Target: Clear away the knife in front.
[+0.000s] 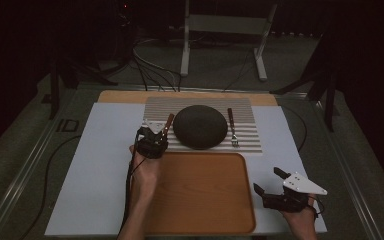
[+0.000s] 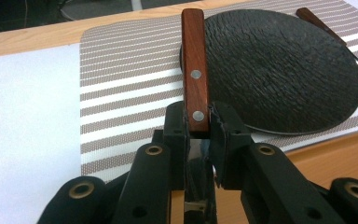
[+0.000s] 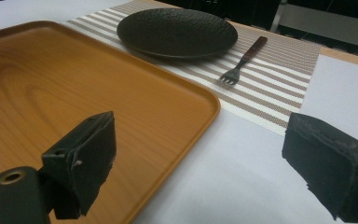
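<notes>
From the high view, the left gripper (image 1: 156, 136) is sitting at the left edge of the striped placemat (image 1: 245, 131), its jaws closing on a wooden-handled utensil (image 1: 169, 121) just left of the dark plate (image 1: 200, 126). A fork (image 1: 232, 128) is lying on the placemat to the plate's right. The wooden tray (image 1: 205, 195) is resting in front of the placemat, and the right gripper (image 1: 268, 182) is hovering by the tray's right edge with its jaws spread.

In the left gripper view, the 2 jaws are pinching the utensil's wooden handle (image 2: 195, 74), which is showing 2 rivets and running alongside the plate (image 2: 284, 70).

In the right gripper view, the 2 jaws are standing wide apart, holding nothing, above the tray (image 3: 74, 88) corner and the white table surface (image 3: 242, 177). The fork (image 3: 242, 60) is lying on the placemat (image 3: 279, 79) beside the plate (image 3: 177, 30).
</notes>
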Motion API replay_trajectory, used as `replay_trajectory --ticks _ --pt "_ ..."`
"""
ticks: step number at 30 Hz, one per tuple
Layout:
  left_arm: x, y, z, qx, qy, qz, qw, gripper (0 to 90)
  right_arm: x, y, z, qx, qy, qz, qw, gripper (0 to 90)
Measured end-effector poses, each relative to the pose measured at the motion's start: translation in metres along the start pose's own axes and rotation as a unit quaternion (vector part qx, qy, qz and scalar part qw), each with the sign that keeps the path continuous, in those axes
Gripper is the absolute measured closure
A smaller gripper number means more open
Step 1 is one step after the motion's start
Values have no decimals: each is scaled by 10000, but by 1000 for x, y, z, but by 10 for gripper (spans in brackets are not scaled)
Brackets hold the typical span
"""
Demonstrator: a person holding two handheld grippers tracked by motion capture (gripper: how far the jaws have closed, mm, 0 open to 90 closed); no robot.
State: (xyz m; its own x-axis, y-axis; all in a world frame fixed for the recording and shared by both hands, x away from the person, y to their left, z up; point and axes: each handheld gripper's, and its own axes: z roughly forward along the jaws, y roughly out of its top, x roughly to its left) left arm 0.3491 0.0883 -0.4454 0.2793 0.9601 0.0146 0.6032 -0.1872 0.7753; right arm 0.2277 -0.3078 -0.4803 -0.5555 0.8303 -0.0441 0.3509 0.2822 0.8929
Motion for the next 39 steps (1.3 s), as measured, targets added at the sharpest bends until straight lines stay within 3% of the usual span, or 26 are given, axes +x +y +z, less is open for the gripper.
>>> replay_trajectory --ticks 39 --pt "2 -50 -26 -61 56 -219 9997 782 1 0 2 72 34 -52 10000 97"
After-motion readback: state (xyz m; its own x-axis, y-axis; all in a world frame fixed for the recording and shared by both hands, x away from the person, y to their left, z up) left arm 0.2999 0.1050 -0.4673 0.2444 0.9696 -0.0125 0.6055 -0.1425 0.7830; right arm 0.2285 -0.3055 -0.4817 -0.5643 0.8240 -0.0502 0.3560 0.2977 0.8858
